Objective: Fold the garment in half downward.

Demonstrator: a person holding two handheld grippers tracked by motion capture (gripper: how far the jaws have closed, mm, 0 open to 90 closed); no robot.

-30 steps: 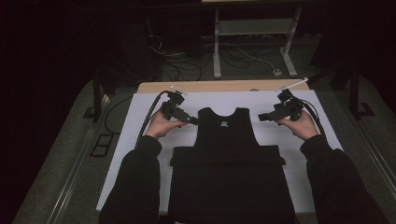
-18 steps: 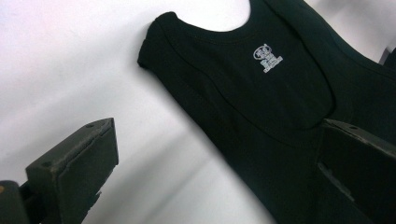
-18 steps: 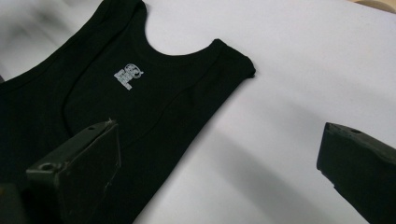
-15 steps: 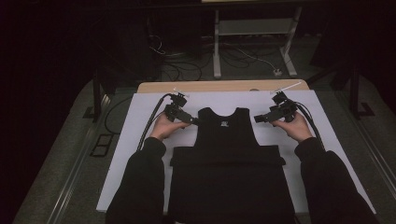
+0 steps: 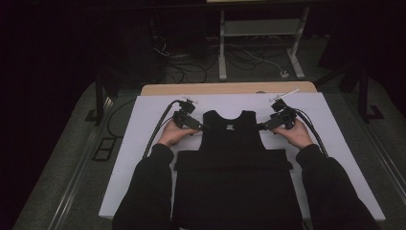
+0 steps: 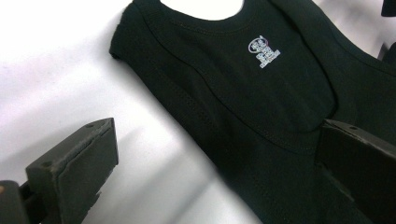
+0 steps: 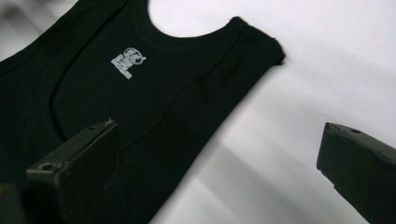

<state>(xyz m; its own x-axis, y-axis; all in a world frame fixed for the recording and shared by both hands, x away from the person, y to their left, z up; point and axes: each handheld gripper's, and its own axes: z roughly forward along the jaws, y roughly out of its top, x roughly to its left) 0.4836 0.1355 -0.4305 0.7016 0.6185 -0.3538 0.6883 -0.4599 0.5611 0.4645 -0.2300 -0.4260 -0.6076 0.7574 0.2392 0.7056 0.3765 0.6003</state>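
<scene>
Black sleeveless cotton vest [image 5: 233,158] lying flat in the middle of a white sheet-covered table [image 5: 139,143], neckline toward the far edge, lower part folded up into a wider band near the person's chest; left gripper [image 5: 203,128] at the vest's left armhole edge, right gripper [image 5: 261,127] at the right armhole edge, both pointing inward at the garment; jaws of each spread wide and gripping nothing, one jaw over cloth and the other over bare white sheet.

Around the table: light wooden strip [image 5: 230,88] along the far edge; grey metal stand [image 5: 258,38] and loose cables [image 5: 182,67] on the dark floor beyond, well apart from the work; black cables [image 5: 160,127] trailing from the left gripper across the sheet; dark sleeves [image 5: 148,191] covering both sides of the lower vest.

From the left gripper view: small white printed logo [image 6: 264,48] inside the neckline and stitched seams on the fabric, too small to make out from the high view; same logo seen from the right gripper view, plus the shoulder strap end [image 7: 266,44] resting on the sheet.

Bare white sheet left and right of the vest and beyond the neckline; nothing lying between grippers and table edges.
</scene>
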